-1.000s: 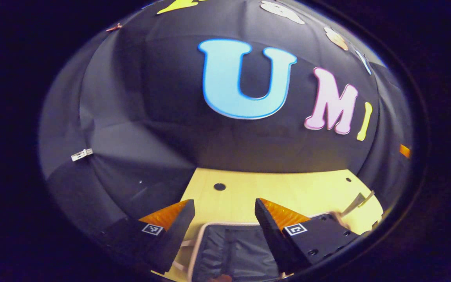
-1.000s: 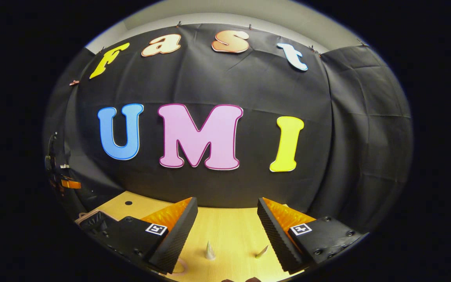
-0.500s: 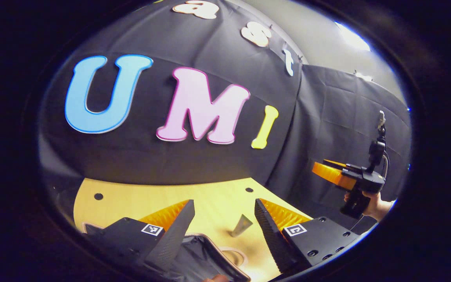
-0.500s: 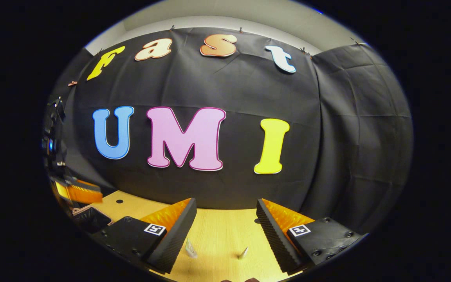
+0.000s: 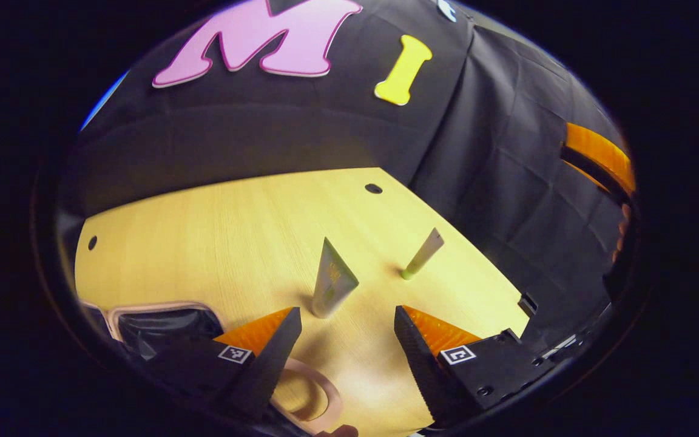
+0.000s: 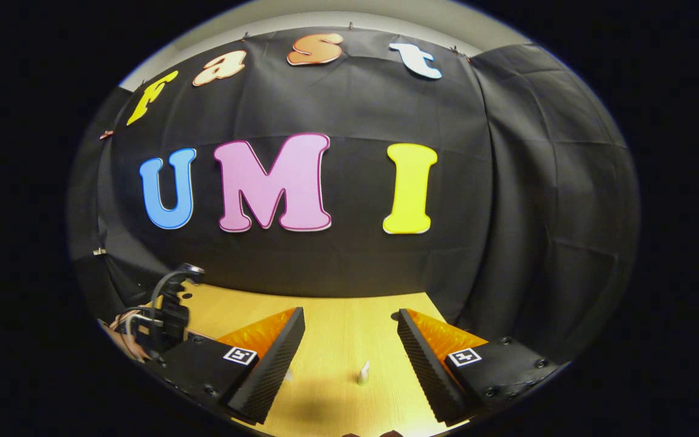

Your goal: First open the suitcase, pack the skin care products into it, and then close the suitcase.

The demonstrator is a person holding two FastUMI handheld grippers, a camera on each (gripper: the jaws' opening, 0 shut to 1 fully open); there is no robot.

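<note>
Left gripper view: tube [image 5: 332,280] (upright) just beyond parted jaws

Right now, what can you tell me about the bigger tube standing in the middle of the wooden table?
The bigger tube is a soft-looking squeeze tube, pale grey-green, glossy like plastic. It stands on its cap end on the wooden table, leaning slightly, and widens upward to a flat crimped seam. Faint print runs down its front, too small to read. Nothing grips it: it stands just ahead of the left gripper, whose jaws are spread apart. A thinner tube stands apart to its right, and the open suitcase lies to its left.
</note>
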